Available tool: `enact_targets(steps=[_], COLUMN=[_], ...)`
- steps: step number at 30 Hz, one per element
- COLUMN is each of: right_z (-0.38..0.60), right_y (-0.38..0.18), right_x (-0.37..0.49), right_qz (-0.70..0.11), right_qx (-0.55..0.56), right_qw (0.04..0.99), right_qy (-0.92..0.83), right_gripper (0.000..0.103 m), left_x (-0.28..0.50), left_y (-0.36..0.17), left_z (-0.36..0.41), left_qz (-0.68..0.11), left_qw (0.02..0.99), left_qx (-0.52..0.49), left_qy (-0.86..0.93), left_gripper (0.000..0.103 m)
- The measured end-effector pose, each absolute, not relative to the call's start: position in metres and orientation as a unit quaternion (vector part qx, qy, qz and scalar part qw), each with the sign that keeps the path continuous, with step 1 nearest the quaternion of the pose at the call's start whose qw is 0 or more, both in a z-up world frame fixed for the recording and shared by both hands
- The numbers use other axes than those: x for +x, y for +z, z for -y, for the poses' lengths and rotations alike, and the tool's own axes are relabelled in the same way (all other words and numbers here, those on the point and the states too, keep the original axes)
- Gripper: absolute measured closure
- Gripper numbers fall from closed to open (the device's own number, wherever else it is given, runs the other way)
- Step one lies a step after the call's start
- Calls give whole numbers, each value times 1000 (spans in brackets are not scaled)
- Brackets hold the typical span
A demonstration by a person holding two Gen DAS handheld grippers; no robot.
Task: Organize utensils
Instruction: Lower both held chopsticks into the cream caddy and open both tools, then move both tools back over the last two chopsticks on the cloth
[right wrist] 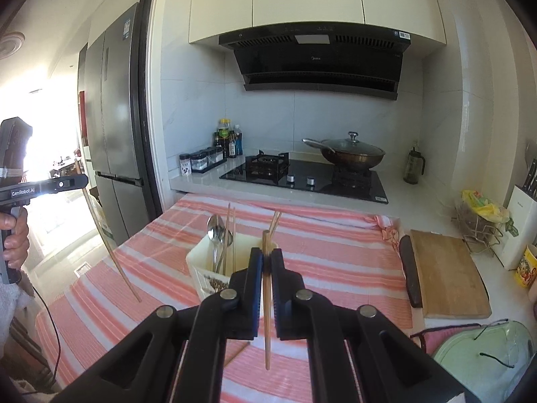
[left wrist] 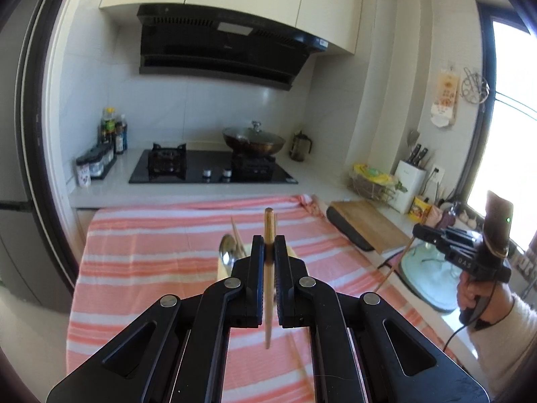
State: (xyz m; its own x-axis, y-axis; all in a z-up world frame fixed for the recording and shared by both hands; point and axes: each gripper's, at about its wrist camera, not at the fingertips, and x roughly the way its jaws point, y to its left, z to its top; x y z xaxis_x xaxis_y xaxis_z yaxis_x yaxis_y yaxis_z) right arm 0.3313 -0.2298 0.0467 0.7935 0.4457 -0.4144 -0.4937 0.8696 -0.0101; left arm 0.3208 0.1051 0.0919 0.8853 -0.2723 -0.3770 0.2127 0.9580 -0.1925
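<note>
Both hand-held grippers point slightly downward, left gripper (left wrist: 268,252) and right gripper (right wrist: 266,262) each with fingers clamped shut

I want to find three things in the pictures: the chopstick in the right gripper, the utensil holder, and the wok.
chopstick (right wrist: 266,302): right wrist view, on its shaft below the fingers.
utensil holder (right wrist: 201,262): right wrist view, on its white front wall.
wok (right wrist: 352,158): right wrist view, on its dark side.

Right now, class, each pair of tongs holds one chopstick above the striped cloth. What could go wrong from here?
1. The left tongs pinch their chopstick on a narrow span; it may pivot or slip.
2. The right chopstick may strike the spoons already standing in the white holder.
3. That crowded holder could tip.
</note>
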Motion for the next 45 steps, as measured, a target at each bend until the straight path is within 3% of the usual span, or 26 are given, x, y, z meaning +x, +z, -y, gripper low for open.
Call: enact_targets(steps=[6, 12, 20, 26, 28, 29, 30, 33, 37, 39, 45], right_z=[203, 168, 137, 138, 138, 136, 136, 140, 156, 169, 213], right_y=[85, 80, 9, -37, -45, -49, -50, -50, -53, -64, -143], right_x=[365, 405, 498, 553, 559, 560, 559, 548, 516, 489, 389], right_qz=[-130, -104, -272, -355, -358, -353, -348, -329, -325, -339, -402], right_qx=[-39, -34, -24, 5, 4, 6, 7, 7, -3, -17, -72], right_qw=[957, 957, 924, 901, 900, 902, 903, 907, 908, 903, 884], right_qy=[255, 270, 266, 250, 249, 249, 250, 261, 265, 265, 229], right_gripper=[97, 97, 98, 97, 96, 95, 92, 62, 58, 51, 49], left_x=[378, 449, 538, 569, 573, 573, 570, 550, 500, 463, 358], left_y=[117, 85, 5, -36, -43, -46, -47, -45, -50, -63, -140], left_z=[-86, -55, -34, -31, -31, -31, -34, -43, -56, -61, -65], left_qz=[-146, -198, -350, -391, -394, -396, -393, -386, -406, -421, -478], left_qw=[981, 972, 929, 912, 910, 909, 910, 910, 904, 898, 872], left_qx=[-73, -69, -65, -74, -80, -86, -95, -106, -73, -51, -32], left_qy=[-108, -110, -100, -103, -97, -94, -94, -105, -112, -118, -99], left_gripper=[99, 99, 99, 98, 84, 61, 46, 42, 29, 18, 16])
